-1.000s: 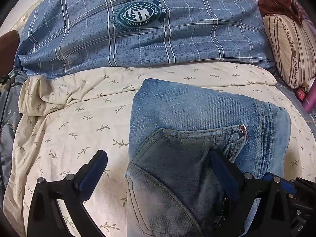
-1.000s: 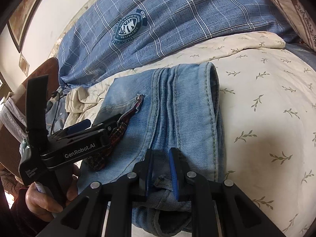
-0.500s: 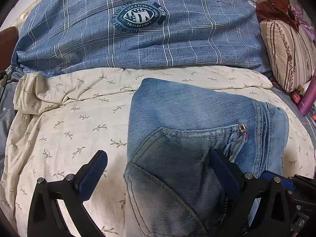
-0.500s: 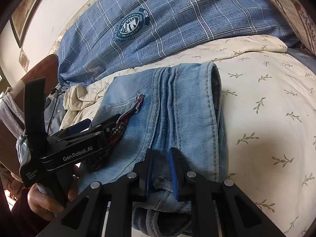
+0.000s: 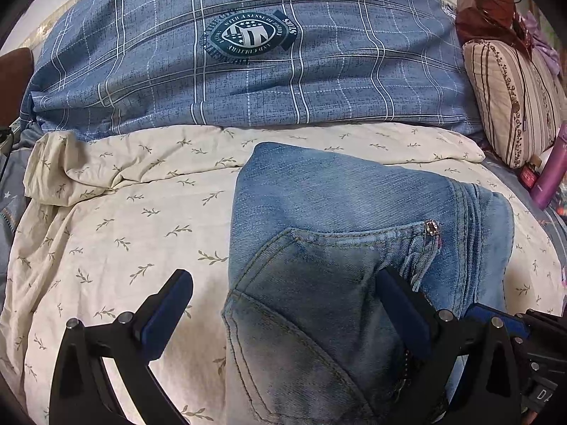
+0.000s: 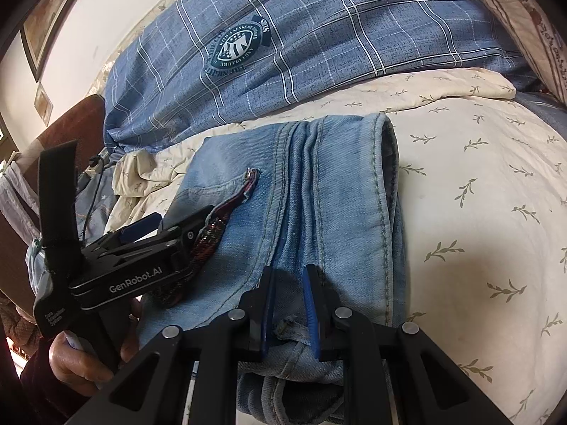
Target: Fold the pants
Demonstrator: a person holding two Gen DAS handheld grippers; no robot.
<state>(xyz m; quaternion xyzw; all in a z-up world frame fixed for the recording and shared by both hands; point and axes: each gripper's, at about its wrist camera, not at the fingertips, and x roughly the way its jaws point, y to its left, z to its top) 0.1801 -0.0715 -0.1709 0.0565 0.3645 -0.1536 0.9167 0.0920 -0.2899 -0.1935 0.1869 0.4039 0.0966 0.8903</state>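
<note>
The jeans [image 5: 336, 248] lie folded into a thick, compact bundle on a cream sheet [image 5: 117, 219] printed with small leaf sprigs, toward the right half of the bed in the left wrist view. A back pocket faces up on the near part of the bundle, and a small metal zip pull [image 5: 431, 228] shows at the pocket's far corner. The left gripper [image 5: 283, 304] has its jaws spread wide: one finger stands over the bare sheet, the other over the denim, and the pocket edge lies between them with neither pad pressing on it. In the right wrist view a hand [image 6: 76, 361] holds that gripper by its handle at the lower left, its tip over the jeans' red plaid lining. The right gripper [image 6: 288, 301] has its jaws nearly together and pinches a raised fold of denim at the near edge of the bundle, beside the stitched seams, with a cuff [image 6: 384, 191] running along the right side. Beyond the sheet lies a blue checked quilt [image 5: 248, 71] with a round crest [image 5: 248, 37] on it. A striped pillow [image 5: 510, 99] stands at the far right, with a purple bottle [image 5: 549, 173] just beside it.
</note>
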